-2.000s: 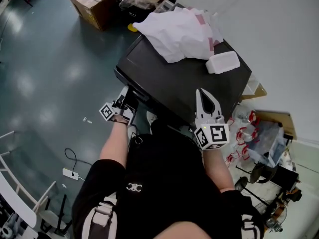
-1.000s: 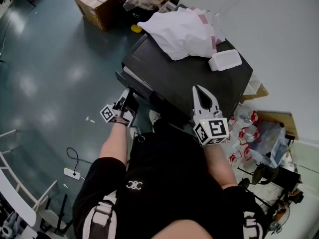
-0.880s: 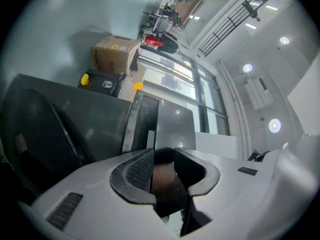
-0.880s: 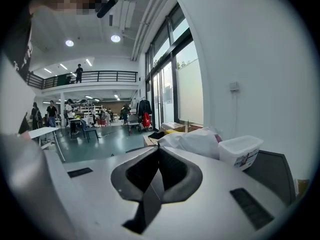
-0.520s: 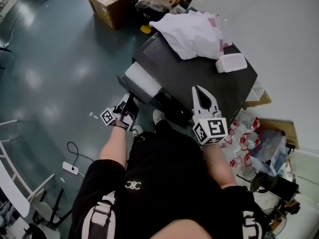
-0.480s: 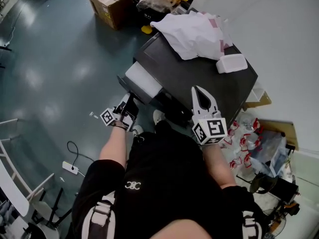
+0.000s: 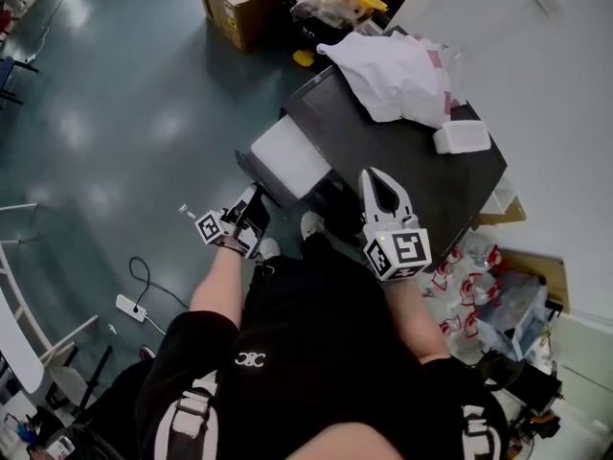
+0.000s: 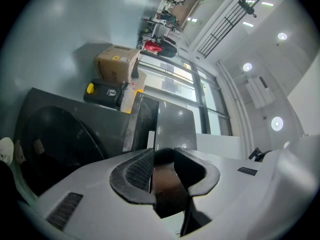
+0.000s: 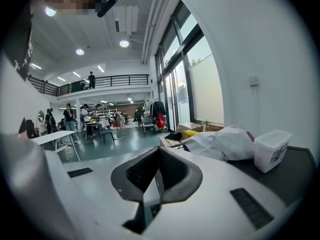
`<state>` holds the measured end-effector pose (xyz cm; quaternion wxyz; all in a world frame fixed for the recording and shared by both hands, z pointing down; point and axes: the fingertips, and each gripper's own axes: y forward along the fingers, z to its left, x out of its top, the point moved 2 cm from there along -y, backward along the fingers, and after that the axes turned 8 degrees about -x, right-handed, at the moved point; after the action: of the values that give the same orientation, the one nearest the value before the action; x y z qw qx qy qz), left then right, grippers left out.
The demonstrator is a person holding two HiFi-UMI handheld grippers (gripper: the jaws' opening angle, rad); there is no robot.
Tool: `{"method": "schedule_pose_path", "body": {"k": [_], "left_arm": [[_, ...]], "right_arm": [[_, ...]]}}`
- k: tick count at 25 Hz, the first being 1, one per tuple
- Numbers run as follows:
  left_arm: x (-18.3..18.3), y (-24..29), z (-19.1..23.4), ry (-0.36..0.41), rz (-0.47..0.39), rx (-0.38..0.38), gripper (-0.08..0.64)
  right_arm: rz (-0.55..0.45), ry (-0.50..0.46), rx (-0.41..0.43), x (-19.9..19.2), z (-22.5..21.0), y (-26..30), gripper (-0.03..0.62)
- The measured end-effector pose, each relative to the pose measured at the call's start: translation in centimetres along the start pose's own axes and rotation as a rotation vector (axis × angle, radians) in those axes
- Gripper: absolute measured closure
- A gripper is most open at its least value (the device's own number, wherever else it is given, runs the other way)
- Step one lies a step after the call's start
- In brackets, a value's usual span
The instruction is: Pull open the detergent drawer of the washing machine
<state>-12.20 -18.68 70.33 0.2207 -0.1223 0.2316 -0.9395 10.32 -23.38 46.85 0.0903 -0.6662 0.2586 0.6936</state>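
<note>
Dark washing machine, white-topped detergent drawer pulled out at its front's left end

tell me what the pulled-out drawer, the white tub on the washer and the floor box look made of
Drawer: likely plastic, smooth matte white.
Tub: probably thin plastic, milky white, slightly see-through.
Box: cardboard, dull brown, sharp folded edges.

One washing machine, one cardboard box

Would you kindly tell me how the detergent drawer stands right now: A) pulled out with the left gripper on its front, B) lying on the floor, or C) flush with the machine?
A: the detergent drawer juts out of the washing machine, and the left gripper is clamped on its front.
</note>
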Motion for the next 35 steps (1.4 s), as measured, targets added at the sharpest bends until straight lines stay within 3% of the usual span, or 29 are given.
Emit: {"method": "schedule_pose_path", "body": {"k": [15,23,35], "left_arm": [[0.1,-1.0,-1.4,-0.008,0.0,0.036,0.434],[1.0,-5.5,-3.1,-0.014,-0.007,0.018,0.434],[1.6,-8.4,-5.4,-0.01,0.013,0.045,0.433]], "right_arm": [[0.004,-0.014,0.074,1.3,2.7,1.3,0.589],[0.013,-0.021,0.082,0.5,4.8,1.6,0.589],[0.013,-0.009,0.159,0.5,9.7,2.2,0.59]]}}
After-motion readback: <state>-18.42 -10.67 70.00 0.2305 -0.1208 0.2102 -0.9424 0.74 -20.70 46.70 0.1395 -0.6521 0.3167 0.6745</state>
